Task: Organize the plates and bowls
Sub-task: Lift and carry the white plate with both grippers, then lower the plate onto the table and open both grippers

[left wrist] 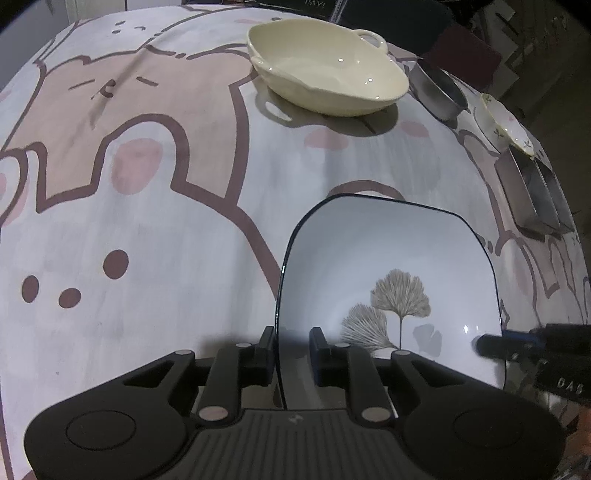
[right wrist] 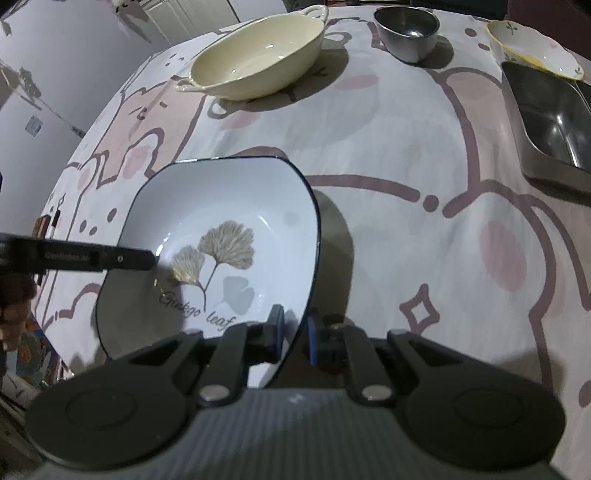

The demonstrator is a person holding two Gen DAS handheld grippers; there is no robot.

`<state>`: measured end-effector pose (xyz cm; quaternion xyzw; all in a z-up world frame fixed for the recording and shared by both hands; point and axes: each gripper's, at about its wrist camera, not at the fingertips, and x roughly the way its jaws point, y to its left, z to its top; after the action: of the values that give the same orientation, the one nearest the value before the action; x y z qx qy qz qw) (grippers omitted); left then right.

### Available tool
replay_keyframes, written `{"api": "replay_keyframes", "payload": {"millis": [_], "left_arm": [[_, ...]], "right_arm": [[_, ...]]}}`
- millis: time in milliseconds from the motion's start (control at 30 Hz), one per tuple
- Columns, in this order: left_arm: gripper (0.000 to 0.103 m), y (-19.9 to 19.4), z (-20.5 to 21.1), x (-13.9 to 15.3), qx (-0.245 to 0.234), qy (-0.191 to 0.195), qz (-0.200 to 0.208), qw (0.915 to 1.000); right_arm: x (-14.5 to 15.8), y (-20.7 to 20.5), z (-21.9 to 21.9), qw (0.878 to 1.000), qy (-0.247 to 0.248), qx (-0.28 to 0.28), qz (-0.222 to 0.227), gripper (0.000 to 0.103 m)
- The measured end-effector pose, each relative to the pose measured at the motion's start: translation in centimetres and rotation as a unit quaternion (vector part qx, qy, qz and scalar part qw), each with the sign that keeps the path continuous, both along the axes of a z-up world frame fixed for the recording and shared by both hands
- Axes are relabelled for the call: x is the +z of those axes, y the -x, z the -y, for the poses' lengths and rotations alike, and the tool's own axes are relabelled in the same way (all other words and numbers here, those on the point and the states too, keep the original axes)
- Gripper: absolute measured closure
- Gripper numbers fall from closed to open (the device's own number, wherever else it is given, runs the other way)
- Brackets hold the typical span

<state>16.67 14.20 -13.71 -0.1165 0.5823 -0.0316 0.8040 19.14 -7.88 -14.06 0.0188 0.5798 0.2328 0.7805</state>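
A square white bowl (left wrist: 388, 266) (right wrist: 229, 206) with a dark rim and a ginkgo leaf print sits low over the cartoon tablecloth, between both grippers. My left gripper (left wrist: 291, 350) straddles the bowl's left rim and its jaws are opening. The outer pad lies against the rim and the inner pad stands a little off the wall. My right gripper (right wrist: 295, 332) is shut on the opposite rim, one finger inside and one outside. Each view shows the other gripper's fingertips (left wrist: 491, 345) (right wrist: 140, 258) reaching over the far side.
A cream oval dish with handles (left wrist: 325, 70) (right wrist: 258, 55) stands at the back. To its right are a steel bowl (left wrist: 439, 92) (right wrist: 406, 29), a small floral bowl (left wrist: 498, 122) (right wrist: 532, 48) and a rectangular steel tray (left wrist: 532, 192) (right wrist: 554, 122) near the table's edge.
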Motion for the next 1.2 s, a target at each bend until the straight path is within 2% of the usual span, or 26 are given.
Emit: {"api": "replay_keyframes", "payload": {"millis": [67,167,267,333,367,433,500,600,633,700,767,833,1033,1200], "left_arm": [[0.078,0.2,-0.1,0.2,-0.001,0.002,0.003,1.0],[0.075,0.7,0.0,0.6,-0.008,0.0,0.008,0.9999],[0.065,1.2,0.3,1.2,-0.015,0.003,0.013,0.9998],[0.057,1.7,0.6,1.7,-0.021,0.004,0.019,0.9996],[0.051,2.0,0.8,2.0,-0.025,0.004,0.023,0.9994],[0.038,2.4,1.1,2.7,-0.03,0.003,0.033,0.999],[0.02,2.9,1.4,3.5,-0.034,0.0,0.049,0.9982],[0.008,3.5,1.8,4.7,-0.037,-0.01,0.077,0.9963],[0.006,3.7,1.9,5.0,-0.035,-0.013,0.083,0.9959],[0.002,3.8,1.9,5.6,-0.028,-0.02,0.09,0.9953],[0.0,3.9,1.8,6.1,-0.019,-0.023,0.098,0.9948],[0.0,3.9,1.6,6.7,-0.009,-0.02,0.108,0.9939],[0.0,3.0,1.5,9.1,0.021,-0.028,0.157,0.987],[0.0,1.2,2.0,10.6,0.038,-0.023,0.19,0.9807]], "right_arm": [[0.4,0.1,0.2,1.0,-0.002,-0.003,0.006,0.085],[0.9,0.3,0.9,1.0,-0.006,-0.012,0.014,0.077],[1.3,0.7,1.8,1.0,-0.01,-0.024,0.015,0.069],[1.6,1.0,2.3,0.999,-0.011,-0.029,0.019,0.058],[1.8,1.3,2.5,0.999,-0.01,-0.03,0.024,0.056],[2.3,1.8,2.9,0.999,-0.007,-0.03,0.035,0.044],[2.9,2.4,3.2,0.998,-0.003,-0.031,0.05,0.036],[4.0,3.3,3.9,0.997,-0.004,-0.032,0.073,0.024],[4.4,3.6,4.0,0.996,-0.003,-0.032,0.083,0.017],[5.3,4.0,4.4,0.994,-0.003,-0.032,0.104,0.012],[6.3,4.6,4.7,0.991,-0.005,-0.031,0.132,0.01],[7.4,5.0,4.9,0.987,-0.008,-0.033,0.159,0.0],[10.2,5.0,5.5,0.972,-0.024,-0.054,0.226,0.0],[11.5,3.3,4.9,0.966,-0.028,-0.062,0.249,0.0]]}}
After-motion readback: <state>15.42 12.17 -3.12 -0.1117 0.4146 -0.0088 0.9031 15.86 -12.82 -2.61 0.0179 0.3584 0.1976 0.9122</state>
